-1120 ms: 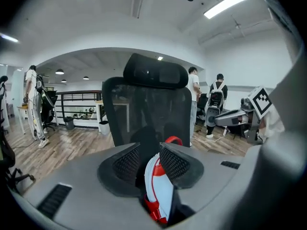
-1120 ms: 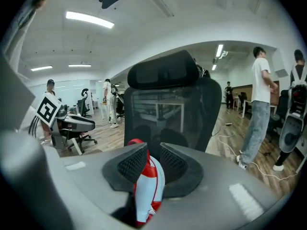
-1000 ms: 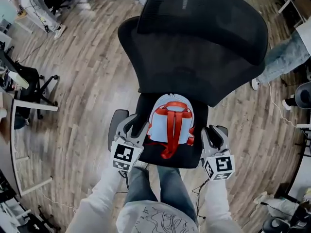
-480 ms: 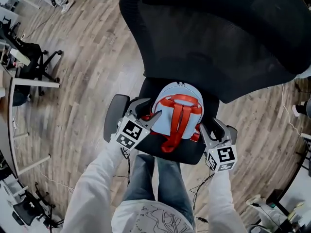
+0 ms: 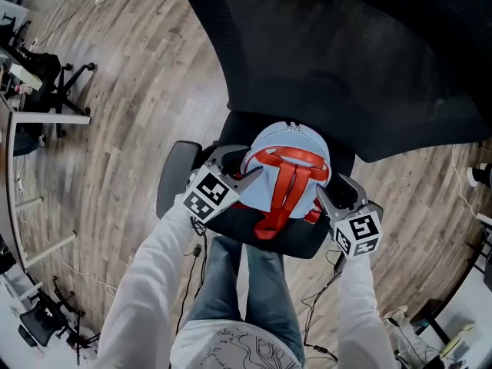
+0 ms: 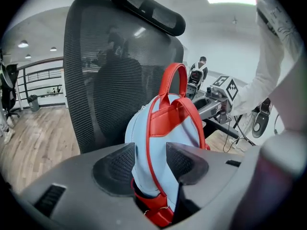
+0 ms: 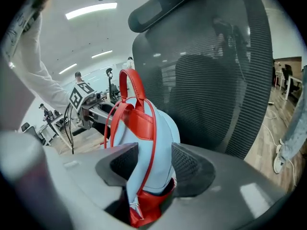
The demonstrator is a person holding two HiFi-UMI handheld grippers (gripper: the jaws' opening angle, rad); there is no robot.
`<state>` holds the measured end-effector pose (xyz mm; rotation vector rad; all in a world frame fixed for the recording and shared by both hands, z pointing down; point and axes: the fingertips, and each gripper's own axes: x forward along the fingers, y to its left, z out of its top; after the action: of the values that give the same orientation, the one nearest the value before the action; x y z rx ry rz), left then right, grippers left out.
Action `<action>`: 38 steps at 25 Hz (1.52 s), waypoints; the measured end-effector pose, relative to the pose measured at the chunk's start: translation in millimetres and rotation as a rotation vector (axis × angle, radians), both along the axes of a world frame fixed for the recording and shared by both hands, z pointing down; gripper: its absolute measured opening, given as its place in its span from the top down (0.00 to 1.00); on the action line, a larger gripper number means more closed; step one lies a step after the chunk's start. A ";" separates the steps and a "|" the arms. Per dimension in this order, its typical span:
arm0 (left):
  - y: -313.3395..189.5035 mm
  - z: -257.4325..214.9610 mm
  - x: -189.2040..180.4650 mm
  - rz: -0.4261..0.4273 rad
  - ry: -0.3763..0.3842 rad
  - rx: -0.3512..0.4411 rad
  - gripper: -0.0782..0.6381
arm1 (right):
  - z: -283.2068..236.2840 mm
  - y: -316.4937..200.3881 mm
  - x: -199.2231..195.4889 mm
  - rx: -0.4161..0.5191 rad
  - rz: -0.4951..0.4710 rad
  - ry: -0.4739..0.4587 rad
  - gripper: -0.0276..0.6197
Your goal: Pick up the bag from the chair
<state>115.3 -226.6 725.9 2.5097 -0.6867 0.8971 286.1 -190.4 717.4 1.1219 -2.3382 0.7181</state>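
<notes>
Bag: a small light-blue fabric bag (image 5: pixel 288 171) with red straps and a red loop handle stands upright on the seat of the black mesh office chair (image 5: pixel 346 68), its back toward the backrest.
Bag straps: the red straps run down the front face and trail onto the seat's front edge; the loop handle stands up at the top.
Left gripper: the left gripper (image 5: pixel 242 177) sits at the bag's left side. In its own view, the left gripper (image 6: pixel 149 164) has its two dark textured pads pressed against the blue fabric and a red strap, pinching the bag (image 6: pixel 163 128) at its lower edge.
Right gripper: the right gripper (image 5: pixel 329 198) sits at the bag's right side. In its own view, the right gripper (image 7: pixel 148 164) pinches the bag (image 7: pixel 148 143) between both pads, with red trim bunched below them.
Marker cubes: the left gripper's black-and-white marker cube (image 5: pixel 209 196) and the right gripper's marker cube (image 5: pixel 358 233) face up, one on each side of the seat.
Chair: its tall mesh backrest fills the upper head view; its grey armrest (image 5: pixel 173 179) lies just beside the left gripper.
Person: white sleeves reach down to both grippers, with blue jeans (image 5: pixel 231 283) between them, close to the seat front.
Surroundings: wood-plank floor (image 5: pixel 123 91); another dark office chair (image 5: pixel 46 71) stands well apart at the upper left.
</notes>
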 end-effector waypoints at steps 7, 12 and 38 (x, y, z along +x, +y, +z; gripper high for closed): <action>-6.6 1.6 6.6 0.007 0.064 -0.022 0.66 | 8.9 -8.6 -3.8 -0.032 -0.036 -0.081 0.65; -3.6 3.7 6.5 0.009 0.085 -0.046 0.69 | 9.6 -5.5 -8.9 -0.036 -0.059 -0.090 0.73; 13.8 -144.3 -21.5 0.013 0.235 0.093 0.78 | -141.4 11.6 -35.9 0.191 -0.046 -0.068 0.82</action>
<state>93.8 -212.8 581.6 2.6479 -0.6483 0.5732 250.3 -178.9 576.0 1.1344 -2.5246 0.5329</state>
